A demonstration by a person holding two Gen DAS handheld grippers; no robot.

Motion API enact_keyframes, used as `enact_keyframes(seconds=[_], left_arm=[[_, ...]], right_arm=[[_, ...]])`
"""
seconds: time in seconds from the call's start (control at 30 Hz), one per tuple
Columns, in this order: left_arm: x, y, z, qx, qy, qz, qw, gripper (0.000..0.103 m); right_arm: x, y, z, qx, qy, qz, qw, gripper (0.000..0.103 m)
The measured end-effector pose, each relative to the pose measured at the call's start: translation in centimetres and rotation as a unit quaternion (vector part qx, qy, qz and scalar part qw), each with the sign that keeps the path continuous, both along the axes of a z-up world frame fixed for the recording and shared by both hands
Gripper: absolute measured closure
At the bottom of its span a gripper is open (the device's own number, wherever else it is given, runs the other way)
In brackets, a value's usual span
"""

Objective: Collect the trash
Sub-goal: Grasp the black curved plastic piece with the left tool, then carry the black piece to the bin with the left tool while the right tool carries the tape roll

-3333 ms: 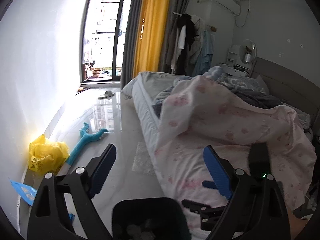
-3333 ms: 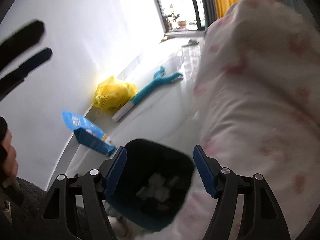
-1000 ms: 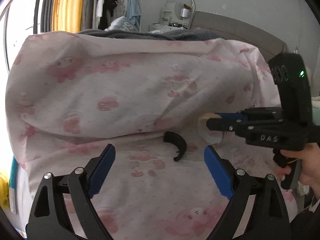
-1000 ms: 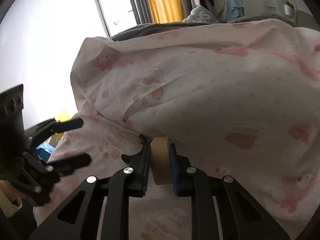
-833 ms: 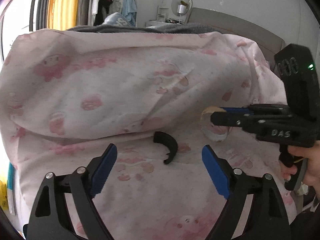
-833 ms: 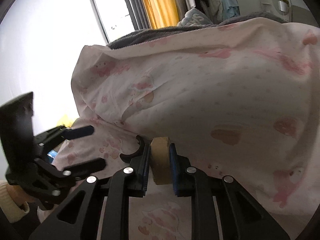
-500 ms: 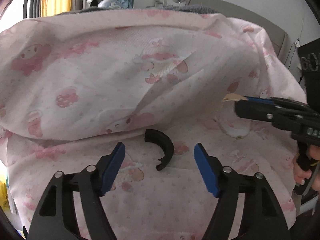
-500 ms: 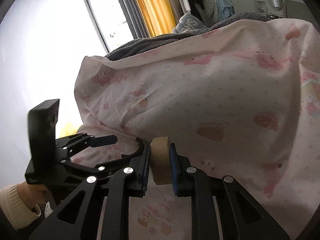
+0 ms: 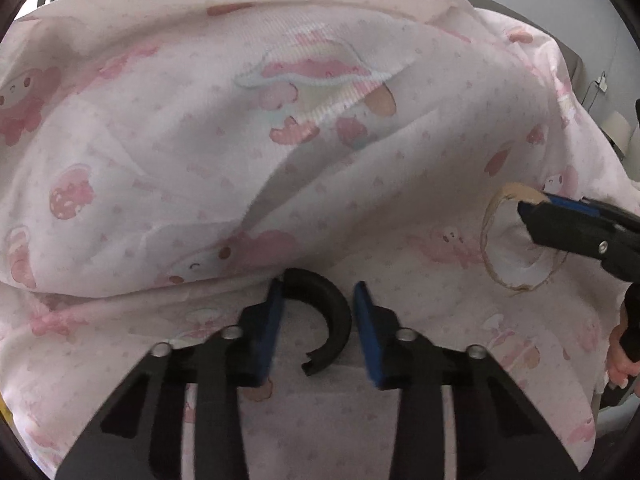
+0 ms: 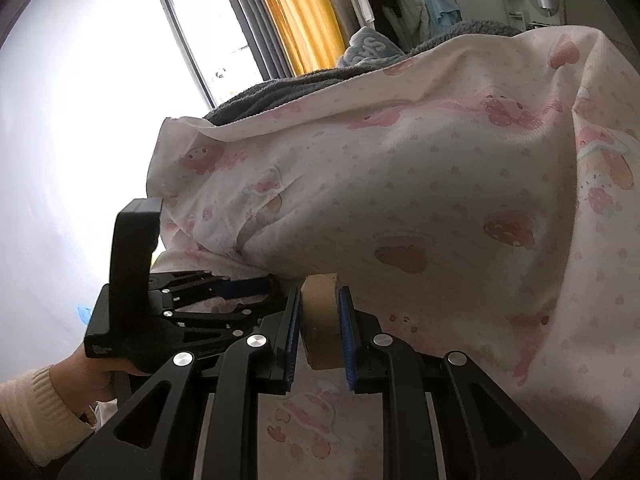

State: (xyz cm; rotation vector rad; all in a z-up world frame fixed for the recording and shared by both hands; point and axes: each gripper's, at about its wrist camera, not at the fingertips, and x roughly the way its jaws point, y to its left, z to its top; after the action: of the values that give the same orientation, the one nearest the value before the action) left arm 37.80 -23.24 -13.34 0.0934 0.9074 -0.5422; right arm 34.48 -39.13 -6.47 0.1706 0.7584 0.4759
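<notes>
A black curved plastic piece [image 9: 320,316] lies on the pink patterned bedcover [image 9: 280,160]. My left gripper [image 9: 318,320] sits around it, its blue pads close on both sides, the left pad touching one end. My right gripper [image 10: 319,332] is shut on a tan tape roll [image 10: 320,320] and holds it just above the cover. The roll also shows in the left wrist view [image 9: 516,240], to the right of the black piece. My left gripper shows in the right wrist view [image 10: 240,300], just left of the roll.
The bedcover [image 10: 400,200] is bunched into a high fold right behind both grippers. A grey blanket [image 10: 280,92] lies beyond it. A window and yellow curtain [image 10: 304,12] are at the back. A white wall [image 10: 60,160] is to the left.
My left gripper moved down and forward onto the black piece and its jaws narrowed around it. My right gripper kept hold of the tape roll and shifted slightly right.
</notes>
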Motion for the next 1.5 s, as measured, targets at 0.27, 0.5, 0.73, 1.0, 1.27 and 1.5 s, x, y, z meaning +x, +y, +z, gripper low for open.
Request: enact_keyframes(seconds=[0.27, 0.5, 0.73, 1.0, 1.27, 1.5], left_arm=[[-1.9, 0.3, 1.0, 0.014, -0.027, -0.01, 0.9995, 0.075], [-4.6, 3.4, 2.4, -0.001, -0.03, 0.007, 0.9995, 0.075], [-8.5, 6.4, 3.9, -0.006, -0.042, 0.027, 0.9987, 0.075], [-12.2, 9.4, 5.3, 0.0, -0.062, 0.054, 0.9967, 0.075], [-14.8, 14.7, 6.3, 0.002, -0.081, 0.093, 0.9924, 0.075], [-15.4, 19.1, 5.9, 0.03, -0.091, 0.128, 0.9871, 0.075]], right_arm=[[-1.4, 0.5, 0.4, 0.008, 0.001, -0.009, 1.0, 0.084], [-3.2, 2.3, 0.9, 0.015, 0.005, -0.024, 1.0, 0.084], [-6.0, 4.6, 1.2, -0.003, 0.01, -0.045, 0.999, 0.084], [-9.6, 8.1, 1.6, 0.002, 0.01, -0.049, 0.999, 0.084], [-11.8, 13.2, 1.8, -0.005, 0.007, -0.031, 0.999, 0.084], [-11.7, 17.4, 2.0, -0.006, 0.0, -0.005, 1.0, 0.084]])
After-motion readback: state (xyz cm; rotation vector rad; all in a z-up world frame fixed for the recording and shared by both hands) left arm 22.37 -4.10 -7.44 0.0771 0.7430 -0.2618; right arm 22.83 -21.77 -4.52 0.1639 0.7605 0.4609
